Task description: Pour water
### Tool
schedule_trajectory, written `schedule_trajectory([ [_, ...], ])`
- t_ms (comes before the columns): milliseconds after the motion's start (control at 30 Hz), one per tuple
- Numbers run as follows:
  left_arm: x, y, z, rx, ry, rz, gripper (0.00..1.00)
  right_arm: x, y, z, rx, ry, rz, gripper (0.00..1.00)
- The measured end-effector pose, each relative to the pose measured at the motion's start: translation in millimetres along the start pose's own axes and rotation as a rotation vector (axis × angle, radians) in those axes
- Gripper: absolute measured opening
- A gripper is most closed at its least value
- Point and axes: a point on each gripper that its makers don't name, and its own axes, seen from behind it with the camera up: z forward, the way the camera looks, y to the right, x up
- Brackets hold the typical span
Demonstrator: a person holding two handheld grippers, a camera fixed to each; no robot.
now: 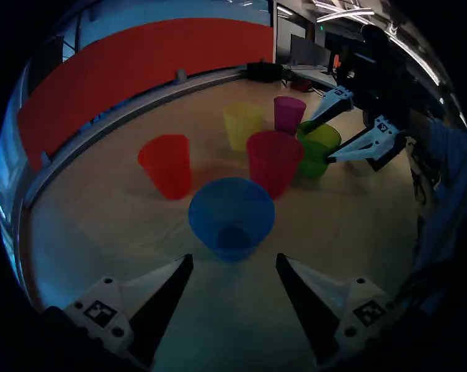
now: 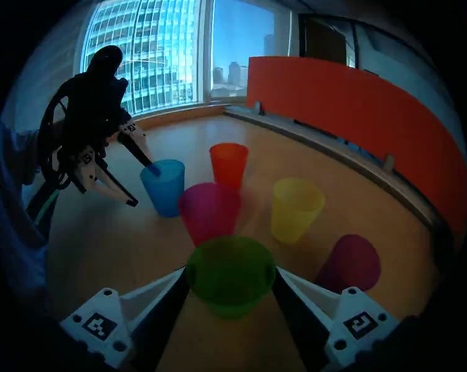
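Though spread wide around the translucent green cup, right gripper fingers touching its smooth rim or just off it: cannot tell whether gripping. Beyond the green cup, more tapered, glossy plastic: magenta cup nearest, then yellow cup, orange cup and blue cup, with left gripper gaping open before that last. Beside the green cup, purple cup, foot lost in shadow. Water unreadable through tinted walls.

A blue cup, red cup, pink cup, yellow cup, purple cup and green cup
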Motion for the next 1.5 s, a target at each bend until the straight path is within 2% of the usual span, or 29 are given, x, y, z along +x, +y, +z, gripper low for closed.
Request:
schedule_trajectory([
  [700,3.4,1.5,-8.1,0.018,0.016,-0.008,1.00,-19.0,0.6,-12.3,-0.028,-0.021,0.013,1.00],
  [900,2.7,-6.3,-16.2,0.047,0.037,-0.035,1.00,-24.5,4.6,-26.9,-0.053,-0.013,0.030,1.00],
  [1100,0.7,-12.3,-26.4,0.082,0.068,-0.075,1.00,-31.8,8.3,-49.1,-0.087,0.002,0.054,1.00],
  [1500,4.3,-32.2,-57.6,0.210,0.172,-0.142,1.00,-36.7,27.9,-89.3,-0.202,0.059,0.096,1.00],
])
